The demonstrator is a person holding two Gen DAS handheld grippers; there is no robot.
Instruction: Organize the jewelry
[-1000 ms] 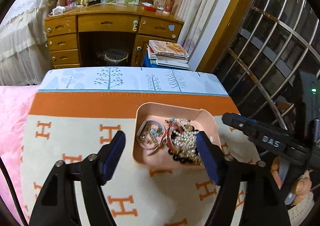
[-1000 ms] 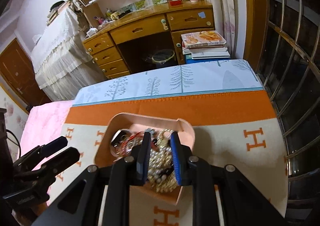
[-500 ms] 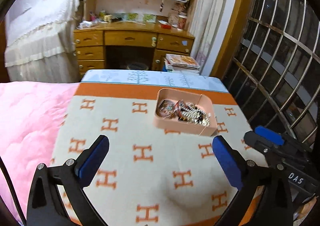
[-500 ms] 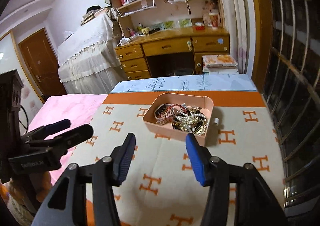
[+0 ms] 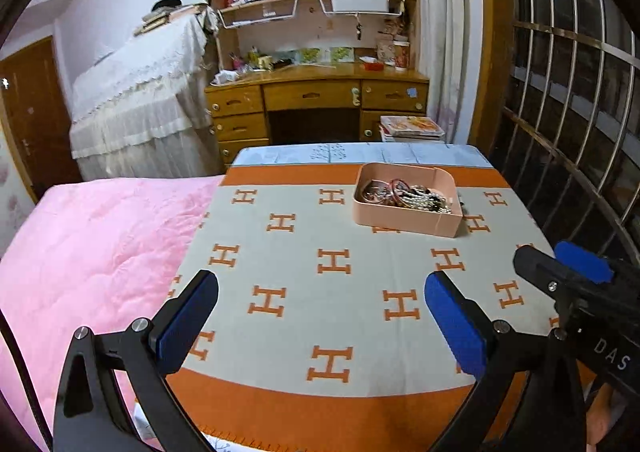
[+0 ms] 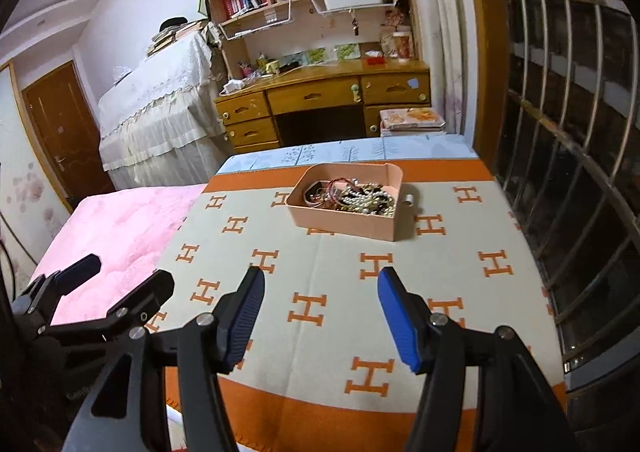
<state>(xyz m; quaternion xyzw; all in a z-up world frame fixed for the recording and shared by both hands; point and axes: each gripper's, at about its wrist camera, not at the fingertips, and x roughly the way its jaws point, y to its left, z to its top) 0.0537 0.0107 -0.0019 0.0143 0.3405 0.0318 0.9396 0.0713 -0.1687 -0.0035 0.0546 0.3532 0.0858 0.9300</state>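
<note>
A pink tray (image 5: 404, 222) stands at the far right of the H-patterned blanket (image 5: 332, 264); it also shows in the right wrist view (image 6: 340, 222). It holds a tangled heap of jewelry (image 5: 404, 196) (image 6: 352, 198): bead strings, pearls, red cords. A small pale item (image 6: 409, 199) lies just right of the tray. My left gripper (image 5: 320, 318) is open and empty, well back from the tray. My right gripper (image 6: 320, 316) is open and empty, also well back. Each shows in the other's view (image 5: 560, 272) (image 6: 116, 288).
A pink quilt (image 5: 92, 248) covers the bed to the left of the blanket. A wooden desk (image 5: 316, 100) with shelves stands beyond the foot. A barred window (image 5: 572, 100) runs along the right side. A stack of books (image 5: 412, 128) sits by the desk.
Both grippers have pulled back and up from the tray toward the near edge of the blanket. The right gripper, nearly shut over the jewelry a second ago, has opened wide and is empty.
</note>
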